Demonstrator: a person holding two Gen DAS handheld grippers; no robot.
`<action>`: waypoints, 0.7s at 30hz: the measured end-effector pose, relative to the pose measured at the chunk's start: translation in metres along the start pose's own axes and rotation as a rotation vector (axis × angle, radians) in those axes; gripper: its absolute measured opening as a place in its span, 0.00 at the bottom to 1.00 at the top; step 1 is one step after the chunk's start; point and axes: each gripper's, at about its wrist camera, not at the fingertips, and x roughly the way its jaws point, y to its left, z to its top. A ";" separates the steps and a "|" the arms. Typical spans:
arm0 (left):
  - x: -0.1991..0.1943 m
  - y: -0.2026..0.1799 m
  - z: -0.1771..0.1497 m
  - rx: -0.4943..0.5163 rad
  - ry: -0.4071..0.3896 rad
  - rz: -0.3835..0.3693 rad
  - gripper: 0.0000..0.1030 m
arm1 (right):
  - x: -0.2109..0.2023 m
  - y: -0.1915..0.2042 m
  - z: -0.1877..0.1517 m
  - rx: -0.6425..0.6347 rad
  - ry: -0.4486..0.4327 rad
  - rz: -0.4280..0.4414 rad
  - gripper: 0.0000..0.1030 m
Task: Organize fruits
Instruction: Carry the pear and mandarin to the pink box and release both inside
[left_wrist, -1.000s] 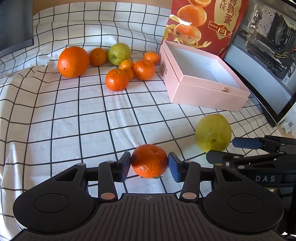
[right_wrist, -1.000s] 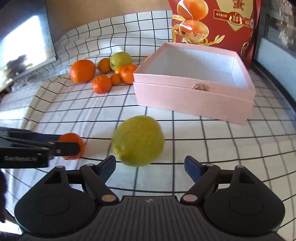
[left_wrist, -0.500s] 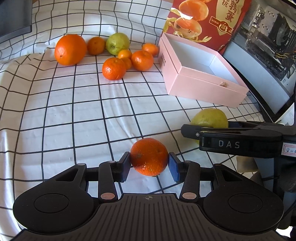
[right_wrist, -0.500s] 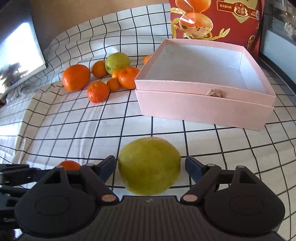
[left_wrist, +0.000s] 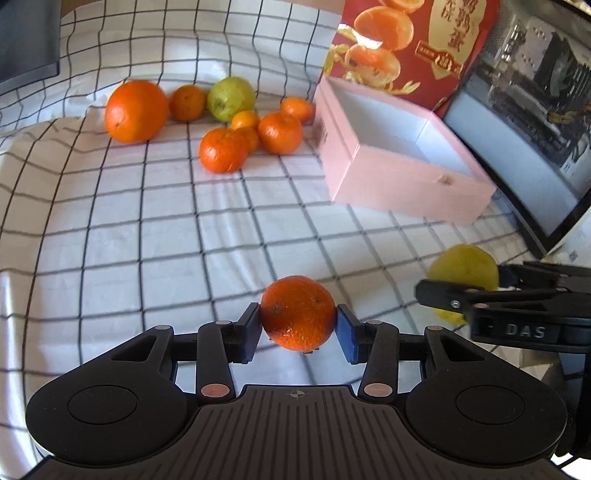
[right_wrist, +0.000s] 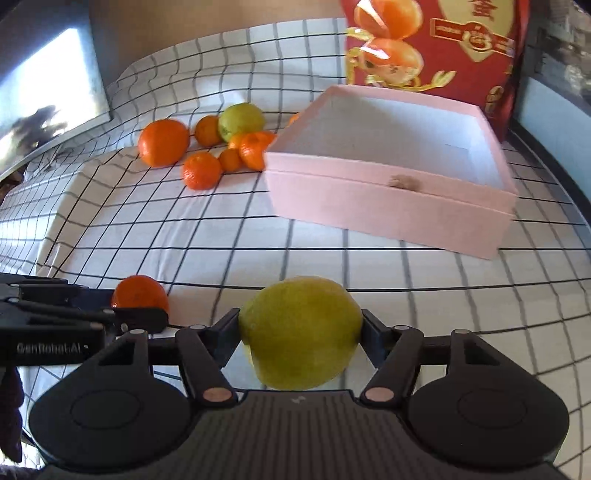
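My left gripper (left_wrist: 298, 325) is shut on a small orange mandarin (left_wrist: 297, 312), low over the checked cloth. The right gripper (right_wrist: 300, 328) has its jaws closing on a large yellow-green citrus fruit (right_wrist: 301, 332), and both pads touch its sides. In the left wrist view that fruit (left_wrist: 461, 264) shows at the right, between the right gripper's fingers (left_wrist: 443, 291). The mandarin (right_wrist: 138, 291) and the left gripper's fingers (right_wrist: 140, 315) appear at the left of the right wrist view. An open, empty pink box (right_wrist: 369, 210) stands ahead.
A pile of loose fruit lies at the back left: a big orange (left_wrist: 136, 110), a green fruit (left_wrist: 231, 98) and several mandarins (left_wrist: 221, 149). A red carton (left_wrist: 406, 48) stands behind the pink box (left_wrist: 406, 184). A screen (left_wrist: 535, 129) borders the right, another (right_wrist: 37, 110) the left.
The right gripper came forward around the yellow-green fruit and closed until its pads met the sides. The left gripper kept its hold on the mandarin.
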 end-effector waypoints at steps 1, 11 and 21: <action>-0.001 -0.001 0.007 -0.003 -0.013 -0.018 0.47 | -0.003 -0.004 0.001 0.008 -0.007 -0.004 0.65; -0.017 -0.068 0.160 0.128 -0.296 -0.162 0.47 | -0.060 -0.052 0.107 -0.044 -0.265 -0.121 0.65; 0.136 -0.128 0.174 0.237 0.075 -0.204 0.48 | 0.023 -0.126 0.202 0.044 -0.056 -0.035 0.65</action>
